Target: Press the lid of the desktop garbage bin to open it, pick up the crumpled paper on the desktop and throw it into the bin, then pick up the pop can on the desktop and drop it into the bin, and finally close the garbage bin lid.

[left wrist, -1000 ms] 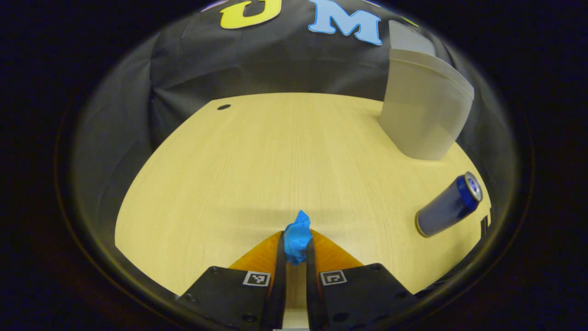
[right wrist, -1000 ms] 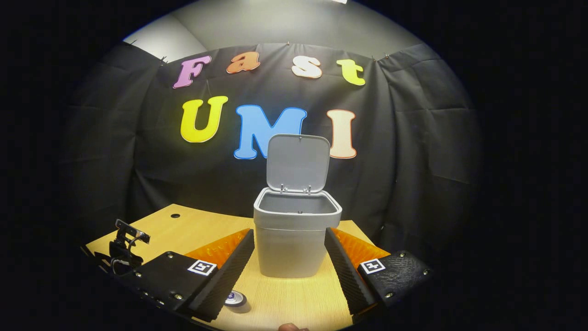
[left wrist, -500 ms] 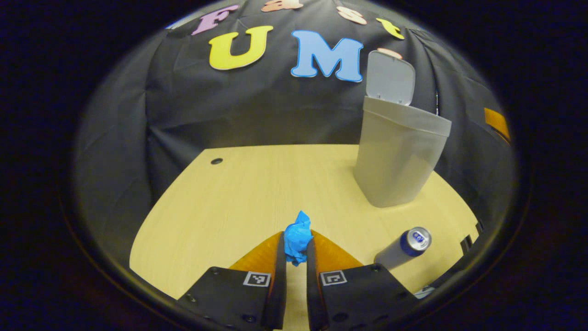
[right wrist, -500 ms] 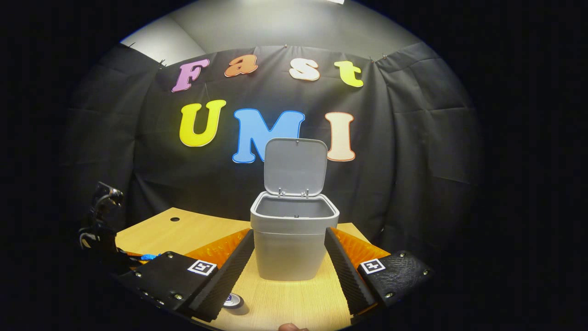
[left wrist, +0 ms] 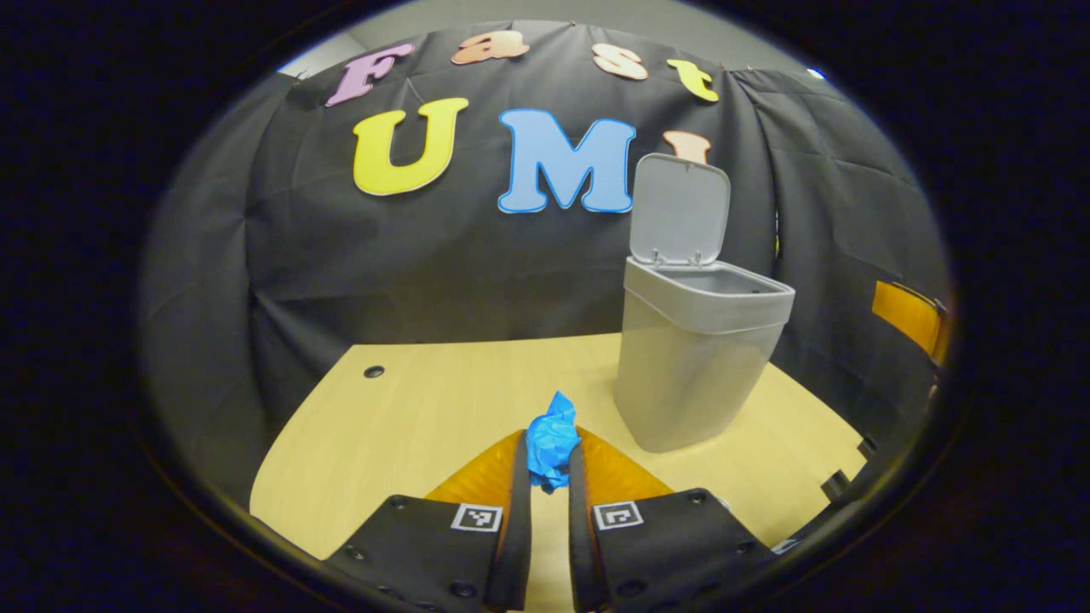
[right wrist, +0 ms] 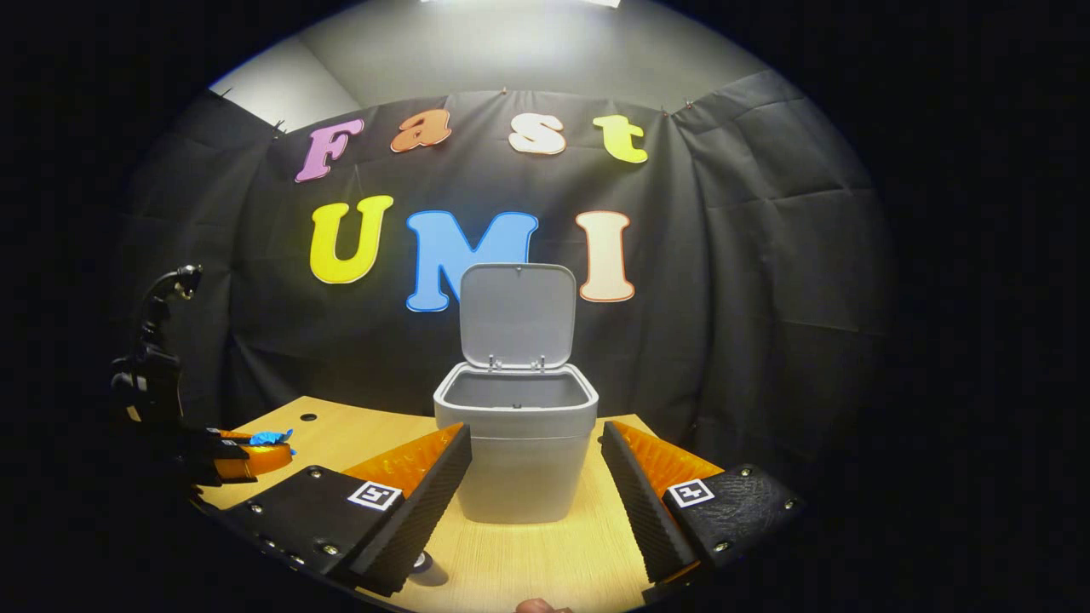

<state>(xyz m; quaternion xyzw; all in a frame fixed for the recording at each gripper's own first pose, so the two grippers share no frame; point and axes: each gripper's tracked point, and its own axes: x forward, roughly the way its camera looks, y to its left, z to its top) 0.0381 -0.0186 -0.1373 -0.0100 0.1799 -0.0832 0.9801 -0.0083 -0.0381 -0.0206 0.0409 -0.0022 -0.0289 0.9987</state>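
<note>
Between the fingers of the left hand-held gripper (left wrist: 549,455), the blue paper (left wrist: 551,440) sits pinched on both sides, raised above the counter (left wrist: 409,417). In the left gripper view the bin (left wrist: 694,358) stands at about two o'clock from the paper, its lid (left wrist: 679,210) upright and the mouth uncovered. In the right gripper view the right hand-held gripper (right wrist: 532,464) is spread wide, grasping nothing, with the bin at twelve o'clock beyond its fingers. The can (right wrist: 421,562) peeks out at seven o'clock, mostly hidden.
</note>
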